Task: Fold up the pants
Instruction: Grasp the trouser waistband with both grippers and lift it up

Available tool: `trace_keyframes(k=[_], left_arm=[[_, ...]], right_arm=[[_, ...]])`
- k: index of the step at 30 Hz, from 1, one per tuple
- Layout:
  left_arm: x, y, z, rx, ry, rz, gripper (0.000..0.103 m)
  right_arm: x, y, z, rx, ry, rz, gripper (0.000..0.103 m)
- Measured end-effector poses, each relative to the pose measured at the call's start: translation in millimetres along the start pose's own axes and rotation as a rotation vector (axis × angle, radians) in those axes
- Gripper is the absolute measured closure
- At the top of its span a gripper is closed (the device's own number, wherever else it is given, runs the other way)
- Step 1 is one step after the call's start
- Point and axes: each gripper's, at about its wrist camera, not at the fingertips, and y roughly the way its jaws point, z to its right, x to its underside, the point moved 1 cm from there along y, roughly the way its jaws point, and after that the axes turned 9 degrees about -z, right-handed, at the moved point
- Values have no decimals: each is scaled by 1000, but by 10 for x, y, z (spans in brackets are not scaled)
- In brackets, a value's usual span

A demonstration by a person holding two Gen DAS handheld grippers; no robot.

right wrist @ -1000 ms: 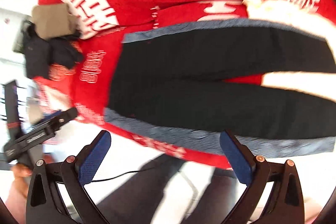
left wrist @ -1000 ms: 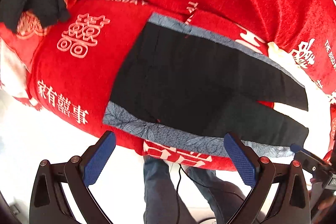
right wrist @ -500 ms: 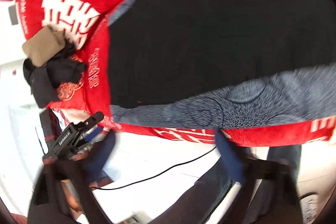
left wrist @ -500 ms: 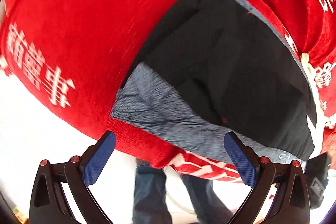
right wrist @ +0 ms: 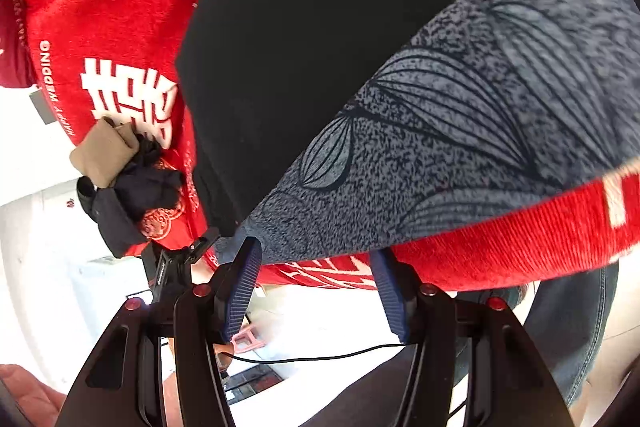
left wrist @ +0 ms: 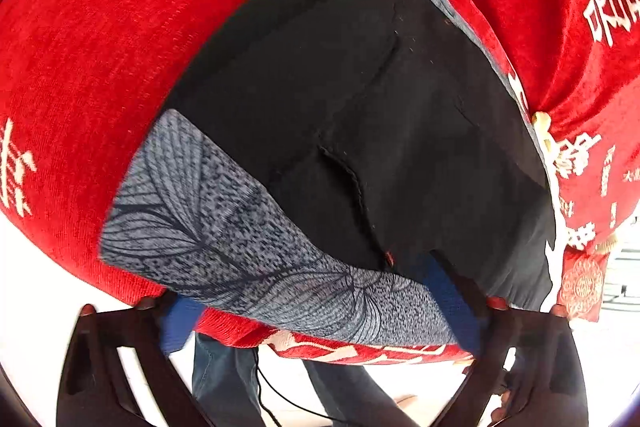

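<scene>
Lying flat on the red bedspread (left wrist: pixel 80 75), long axis left to right: black pants (left wrist: pixel 360 99), grey printed side stripe (left wrist: pixel 240 247) along the near edge, left claw (left wrist: pixel 320 311) wide-open straddling it, right claw (right wrist: pixel 316 287) half-closed, just closing, gripping nothing.

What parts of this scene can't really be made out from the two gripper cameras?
- Pants: leg ends run past the right wrist view's top and right edges.
- Left gripper: fingertips blurred in the left wrist view, the near one behind the grey patterned band.
- Right gripper: its jaws have just been closing; the red cloth hides whether they pinch fabric.
- Dark bundle: too small to identify.
</scene>
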Motion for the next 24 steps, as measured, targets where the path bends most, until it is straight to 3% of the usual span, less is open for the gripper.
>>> trace_keyframes(k=[3, 5, 6, 7, 13, 17, 19, 21, 23, 24], left_arm=[[-57, -25, -49, -17, -30, 2, 34], [-77, -90, -107, 43, -30, -10, 76], [-88, -111, -96, 68, -40, -16, 77], [-103, -179, -40, 61, -45, 1, 77], [-287, -690, 517, 62, 21, 125, 77], [-684, -973, 927, 77, 75, 226, 76], [-981, -961, 1152, 47, 107, 269, 76], [-1341, -859, 1330, -21, 130, 307, 68], [-1648, -723, 1445, -127, 121, 359, 28], [-1767, -669, 1445, -173, 116, 386, 21]], right_arm=[[-5, -106, 162, -66, 75, 66, 42], [-29, -169, 281, -155, 151, 112, 51], [-42, -190, 330, -201, 193, 137, 81], [-48, -222, 371, -227, 229, 161, 95], [-208, -527, -28, -182, 145, 138, 95], [-561, -845, -546, -152, 16, 104, 95], [-769, -912, -818, -144, -38, 86, 95], [-1120, -978, -1092, -136, -96, 60, 95], [-1436, -919, -1328, -101, -143, 34, 95], [-1673, -885, -1419, -78, -163, 5, 95]])
